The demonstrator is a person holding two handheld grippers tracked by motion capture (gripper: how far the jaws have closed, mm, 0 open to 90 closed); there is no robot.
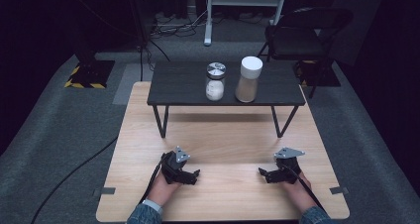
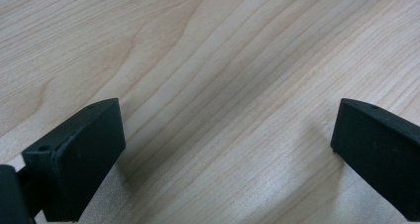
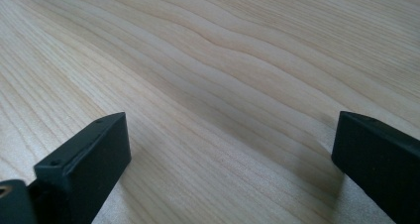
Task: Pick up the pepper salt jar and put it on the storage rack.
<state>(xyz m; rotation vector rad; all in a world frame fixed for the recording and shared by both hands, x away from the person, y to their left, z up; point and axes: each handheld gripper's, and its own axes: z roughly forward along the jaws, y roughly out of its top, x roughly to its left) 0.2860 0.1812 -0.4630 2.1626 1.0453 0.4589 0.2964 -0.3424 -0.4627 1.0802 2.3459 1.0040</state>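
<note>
Both tongs rest released on the light wooden table (image 1: 223, 149): left gripper (image 1: 190, 177) at 7 o'clock, right gripper (image 1: 266, 175) at 5 o'clock. At 12 o'clock, well apart, a metal-lidded glass jar (image 1: 215, 82) and white-lidded canister (image 1: 248, 79) stand on a black shelf (image 1: 178, 85); no label is legible.

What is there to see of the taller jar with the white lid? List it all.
The jar with the white lid is a tall clear cylinder, glass or plastic by its look, topped by a round white cap and filled nearly to the top with pale beige powder or grain. It stands upright and closed on the small black raised shelf, right of a shorter jar, not touching it.
</note>
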